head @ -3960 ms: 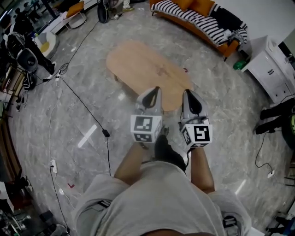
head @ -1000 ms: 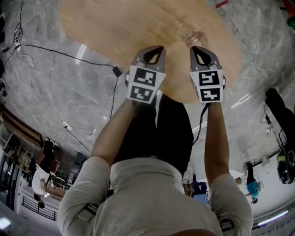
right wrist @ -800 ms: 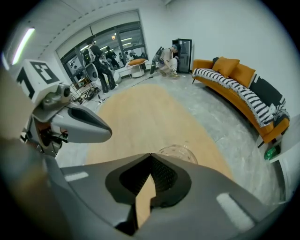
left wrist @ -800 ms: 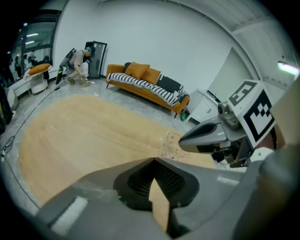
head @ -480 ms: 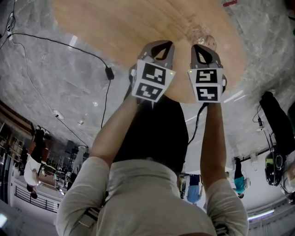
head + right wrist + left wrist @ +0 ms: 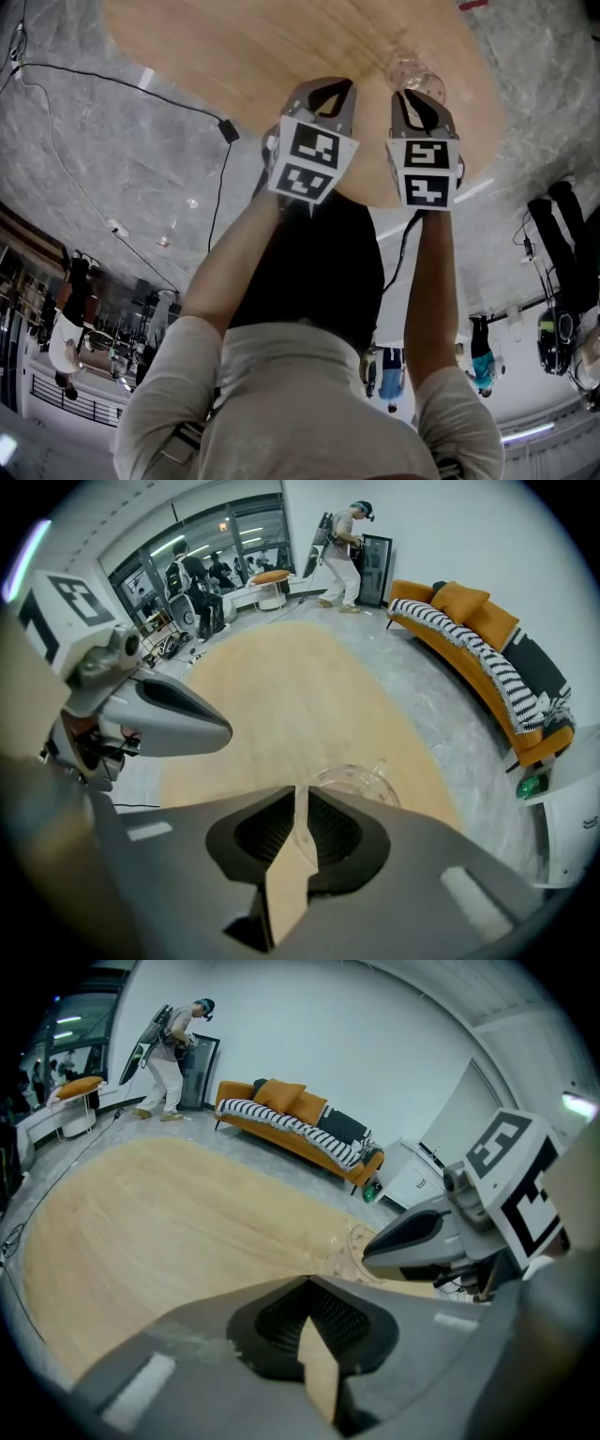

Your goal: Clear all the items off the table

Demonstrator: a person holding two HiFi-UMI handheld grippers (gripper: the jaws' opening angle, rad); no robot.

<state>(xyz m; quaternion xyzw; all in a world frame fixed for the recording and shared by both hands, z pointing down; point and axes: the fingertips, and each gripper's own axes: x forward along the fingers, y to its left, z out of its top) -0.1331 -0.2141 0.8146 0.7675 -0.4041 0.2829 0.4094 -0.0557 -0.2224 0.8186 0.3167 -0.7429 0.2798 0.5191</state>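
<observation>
Surface [image 6: 225,56]: wooden, oval | clear glass vessel [image 6: 354,782]: standing on surface, just ahead of right tool [image 6: 410,97] | right tool: jaws together, nothing held | left tool [image 6: 324,86]: alongside, above surface, jaws together, nothing held

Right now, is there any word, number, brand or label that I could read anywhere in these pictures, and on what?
No readable text anywhere.
The black-and-white square markers on the grey left gripper and grey right gripper are patterns, not letters or numbers.
</observation>
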